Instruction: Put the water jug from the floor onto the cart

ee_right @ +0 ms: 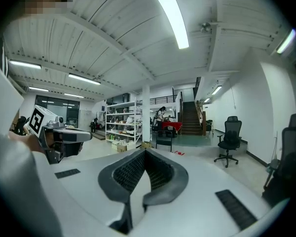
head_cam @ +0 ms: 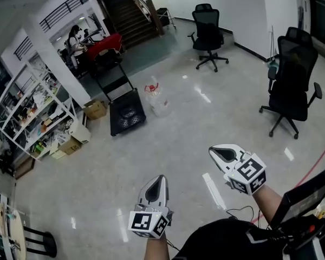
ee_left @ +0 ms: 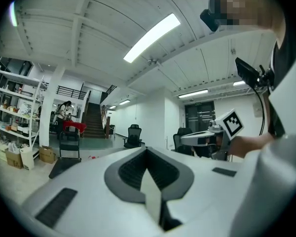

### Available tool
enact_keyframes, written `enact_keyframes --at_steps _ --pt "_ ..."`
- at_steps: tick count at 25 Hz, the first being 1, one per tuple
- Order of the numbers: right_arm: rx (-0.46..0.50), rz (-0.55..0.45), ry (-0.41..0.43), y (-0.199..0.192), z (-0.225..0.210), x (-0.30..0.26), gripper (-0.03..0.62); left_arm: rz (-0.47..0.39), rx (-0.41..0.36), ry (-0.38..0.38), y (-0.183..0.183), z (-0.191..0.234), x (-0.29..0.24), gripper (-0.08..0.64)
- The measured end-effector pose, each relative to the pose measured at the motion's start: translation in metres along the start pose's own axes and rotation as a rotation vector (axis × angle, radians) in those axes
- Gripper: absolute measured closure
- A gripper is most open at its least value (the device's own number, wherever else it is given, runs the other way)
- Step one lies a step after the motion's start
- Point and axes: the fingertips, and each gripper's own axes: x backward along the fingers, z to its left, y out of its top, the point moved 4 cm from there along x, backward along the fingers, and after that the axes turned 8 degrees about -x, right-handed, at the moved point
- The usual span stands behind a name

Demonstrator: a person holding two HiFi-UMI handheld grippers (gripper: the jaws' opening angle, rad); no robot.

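Observation:
A clear water jug (head_cam: 157, 101) with a red handle stands on the glossy floor, well ahead of me. Just left of it is a black flat cart (head_cam: 126, 114), its upright handle (head_cam: 111, 69) on the far side. My left gripper (head_cam: 161, 178) and right gripper (head_cam: 212, 150) are held in the air near my body, far from both, jaws shut and empty. In the left gripper view the shut jaws (ee_left: 147, 150) point level towards the distant cart (ee_left: 64, 165). In the right gripper view the shut jaws (ee_right: 145, 152) point towards the cart (ee_right: 163, 142) and the jug's red handle (ee_right: 179, 153).
Two black office chairs (head_cam: 208, 34) (head_cam: 292, 85) stand at the right. Stocked white shelves (head_cam: 38, 112) and cardboard boxes (head_cam: 96, 109) line the left. A person sits at a red-covered table (head_cam: 103, 45) near the stairs (head_cam: 131, 15). A red cable (head_cam: 314, 164) crosses the floor at the right.

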Motion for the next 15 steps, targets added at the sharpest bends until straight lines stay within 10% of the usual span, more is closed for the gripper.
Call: enact_keyframes --at_steps 15 --pt "0.010 -0.015 -0.010 0.000 0.028 -0.026 0.591 0.002 -0.002 -0.036 -0.008 0.029 0.006 0.560"
